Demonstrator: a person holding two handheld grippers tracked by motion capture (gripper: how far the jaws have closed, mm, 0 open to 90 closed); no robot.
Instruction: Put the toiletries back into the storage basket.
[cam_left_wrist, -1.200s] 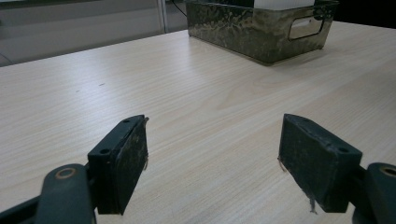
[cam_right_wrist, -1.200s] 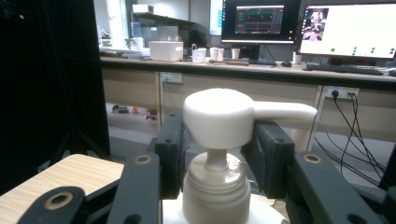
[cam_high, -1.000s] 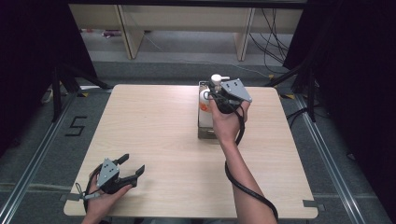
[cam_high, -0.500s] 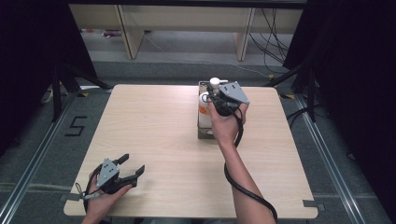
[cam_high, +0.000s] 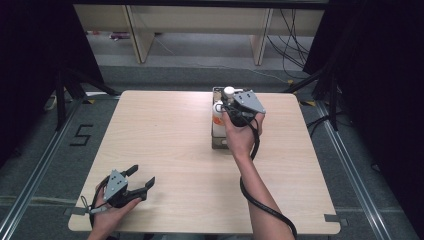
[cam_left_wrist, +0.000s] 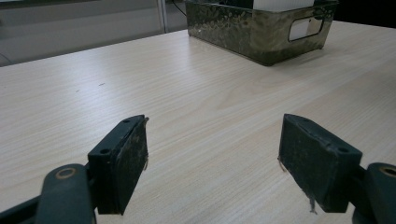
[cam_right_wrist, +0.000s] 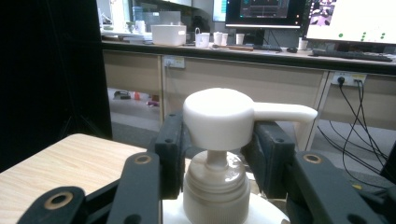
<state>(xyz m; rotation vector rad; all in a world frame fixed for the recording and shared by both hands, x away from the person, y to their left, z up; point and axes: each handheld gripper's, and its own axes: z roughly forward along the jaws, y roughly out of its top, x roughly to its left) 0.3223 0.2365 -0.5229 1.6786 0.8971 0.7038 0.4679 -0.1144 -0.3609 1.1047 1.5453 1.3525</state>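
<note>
A white pump bottle (cam_high: 229, 91) stands upright in a dark metal basket (cam_high: 216, 143) at the table's far middle-right. My right gripper (cam_high: 231, 101) is shut on the bottle's neck just below the pump head. In the right gripper view the two black jaws flank the collar of the pump bottle (cam_right_wrist: 219, 116), with its spout pointing right, and the right gripper (cam_right_wrist: 215, 147) holds it from both sides. My left gripper (cam_high: 142, 176) rests open near the front left corner, holding nothing. The left gripper (cam_left_wrist: 212, 163) has bare wood between its pads.
The basket (cam_left_wrist: 243, 28) with a handle slot lies far ahead in the left gripper view, with something white (cam_left_wrist: 280, 4) standing inside. The wooden table (cam_high: 165, 140) has wide free room between the two grippers. Shelving and cables lie beyond the far edge.
The right gripper and the pump bottle have shifted slightly left and toward the near side over the basket. The left gripper has not moved.
</note>
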